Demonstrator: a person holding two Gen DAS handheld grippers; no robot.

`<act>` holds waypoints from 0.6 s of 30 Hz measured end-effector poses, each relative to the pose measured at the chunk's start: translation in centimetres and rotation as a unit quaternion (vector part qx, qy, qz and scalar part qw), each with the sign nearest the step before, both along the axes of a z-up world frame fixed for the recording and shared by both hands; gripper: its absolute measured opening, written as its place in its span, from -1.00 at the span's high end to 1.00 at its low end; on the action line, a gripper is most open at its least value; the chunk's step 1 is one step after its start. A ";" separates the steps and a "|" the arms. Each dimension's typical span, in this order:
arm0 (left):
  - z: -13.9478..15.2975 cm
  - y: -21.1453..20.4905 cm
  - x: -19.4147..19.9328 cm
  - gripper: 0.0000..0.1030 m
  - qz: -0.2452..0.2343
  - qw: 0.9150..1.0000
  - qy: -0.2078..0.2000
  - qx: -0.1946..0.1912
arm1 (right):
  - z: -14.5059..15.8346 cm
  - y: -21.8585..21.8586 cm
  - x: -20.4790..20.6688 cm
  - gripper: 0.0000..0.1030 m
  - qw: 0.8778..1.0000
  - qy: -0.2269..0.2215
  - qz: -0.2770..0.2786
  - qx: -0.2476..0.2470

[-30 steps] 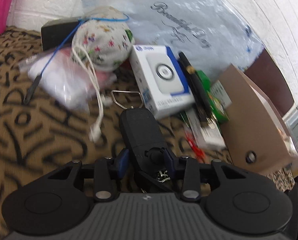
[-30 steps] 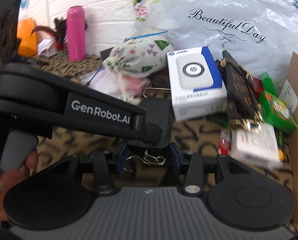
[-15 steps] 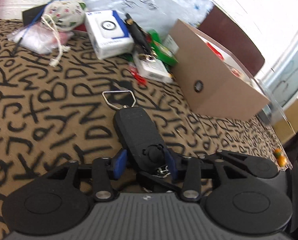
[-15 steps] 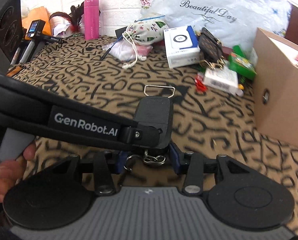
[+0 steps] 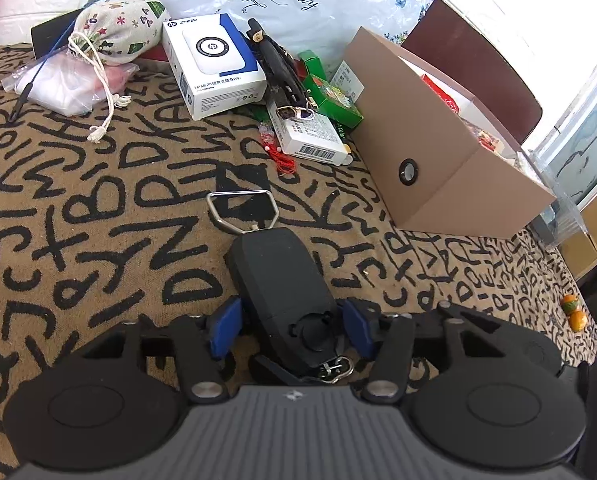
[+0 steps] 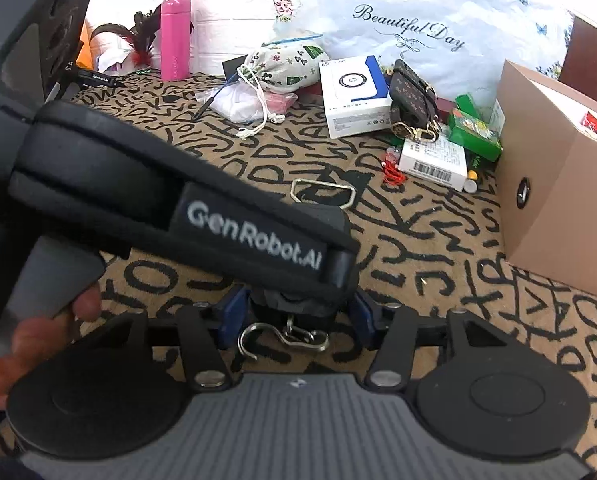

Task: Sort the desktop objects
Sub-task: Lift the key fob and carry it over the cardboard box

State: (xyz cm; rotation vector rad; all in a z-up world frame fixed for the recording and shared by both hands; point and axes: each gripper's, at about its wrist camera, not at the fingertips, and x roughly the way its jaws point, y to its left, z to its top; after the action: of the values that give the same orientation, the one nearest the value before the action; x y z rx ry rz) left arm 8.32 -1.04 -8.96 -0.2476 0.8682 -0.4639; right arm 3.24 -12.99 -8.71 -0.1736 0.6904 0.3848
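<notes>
Cardboard box (image 5: 450, 160) holds packets (mostly hidden).

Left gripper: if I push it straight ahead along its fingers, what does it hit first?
The black hanging scale lies right between the left gripper fingers, whose jaws are opening with a gap either side. Pushed on, it would probably shove the scale body, then its metal loop handle. Depth is uncertain.
</notes>
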 end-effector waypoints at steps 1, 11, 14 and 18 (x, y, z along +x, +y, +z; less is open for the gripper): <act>0.0 -0.1 0.0 -0.11 0.001 1.000 0.000 0.001 | -0.1 0.1 0.1 -0.07 1.000 -0.002 0.000 0.002; 0.6 -1.3 -0.7 -0.13 0.004 1.000 -0.005 0.001 | 0.3 -1.1 0.0 0.06 0.999 0.003 -0.024 0.027; 1.3 -1.9 -1.3 -0.13 0.005 1.000 -0.014 -0.007 | 0.8 -2.0 -0.6 0.07 0.999 -0.003 -0.029 0.036; 3.2 -3.1 -1.8 -0.13 0.002 0.999 -0.042 -0.007 | 2.1 -3.3 -1.2 0.07 0.998 -0.026 -0.036 0.044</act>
State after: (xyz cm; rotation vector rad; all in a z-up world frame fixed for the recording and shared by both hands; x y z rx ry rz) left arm 6.52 -4.19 -5.77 -0.2410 0.7827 -0.4744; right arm 1.99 -16.27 -6.62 -0.0749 0.6255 0.3403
